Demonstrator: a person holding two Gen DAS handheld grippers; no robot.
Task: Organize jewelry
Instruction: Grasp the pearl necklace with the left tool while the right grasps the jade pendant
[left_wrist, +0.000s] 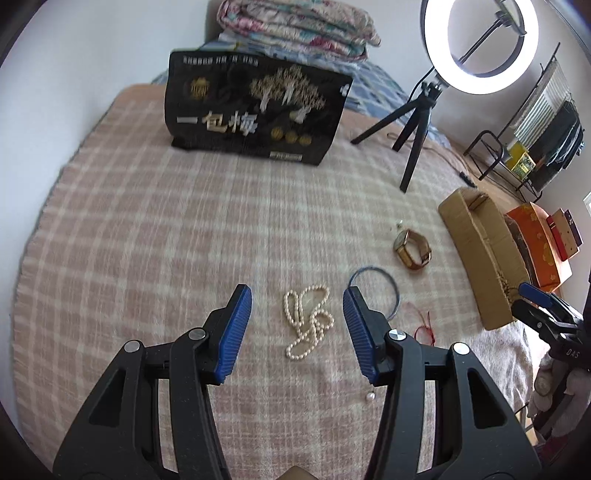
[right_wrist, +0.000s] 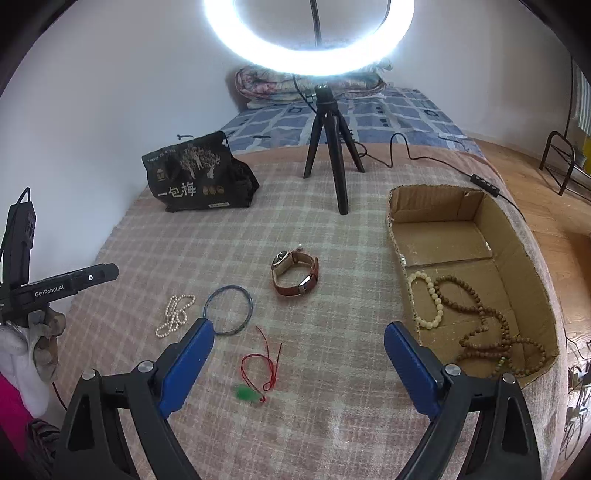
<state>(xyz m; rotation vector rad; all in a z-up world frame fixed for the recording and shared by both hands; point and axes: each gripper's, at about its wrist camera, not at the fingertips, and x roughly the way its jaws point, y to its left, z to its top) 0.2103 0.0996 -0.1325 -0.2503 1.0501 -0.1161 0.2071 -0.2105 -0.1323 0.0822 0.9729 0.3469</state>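
Left gripper (left_wrist: 297, 295) spread wide over the pearl necklace (left_wrist: 308, 325); right gripper (right_wrist: 299, 343) spread too; loose strands could slip a shallow pinch.

Bare blanket (right_wrist: 332, 424) lies before both tongs; the tripod (right_wrist: 330, 147) and snack bag (right_wrist: 199, 177) stand far back, the cardboard box (right_wrist: 517, 236) walls the right.

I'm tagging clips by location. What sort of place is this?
Probably a bedroom at home: the jewelry lies on a bed's plaid blanket, with folded quilts against the wall and a ring light set up.
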